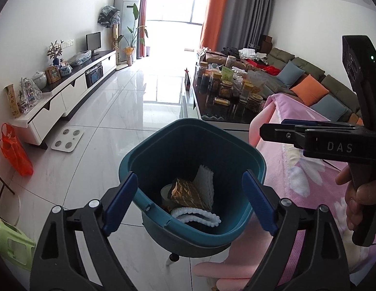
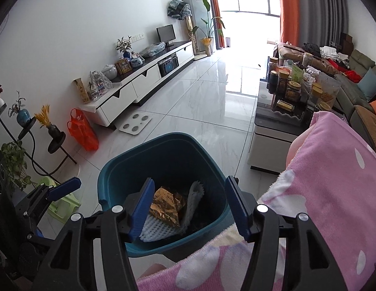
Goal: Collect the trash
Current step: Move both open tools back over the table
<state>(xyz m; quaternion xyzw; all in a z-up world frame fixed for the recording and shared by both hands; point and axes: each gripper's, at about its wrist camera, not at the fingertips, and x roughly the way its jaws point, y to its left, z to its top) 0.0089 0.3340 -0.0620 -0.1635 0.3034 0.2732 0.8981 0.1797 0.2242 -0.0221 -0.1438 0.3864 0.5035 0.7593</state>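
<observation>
A teal trash bin [image 1: 163,143] stands on the white tile floor beside a pink-covered surface; it also shows in the right wrist view [image 2: 139,150]. Inside lie a brown-gold wrapper [image 1: 188,191] [image 2: 166,203], white foam netting [image 1: 204,179] [image 2: 163,228] and a white foam ring [image 1: 197,215]. My left gripper [image 1: 190,201] is open and empty, held just above the bin's near rim. My right gripper [image 2: 190,206] is open and empty over the bin; it shows side-on in the left wrist view [image 1: 280,131], with the hand holding it.
A pink flowered blanket [image 2: 328,181] covers the surface to the right of the bin. A coffee table [image 2: 272,131] crowded with jars stands beyond. A white scale [image 1: 66,139], an orange bag [image 1: 14,150], a green stool [image 1: 11,245] and a TV cabinet [image 1: 66,97] lie left.
</observation>
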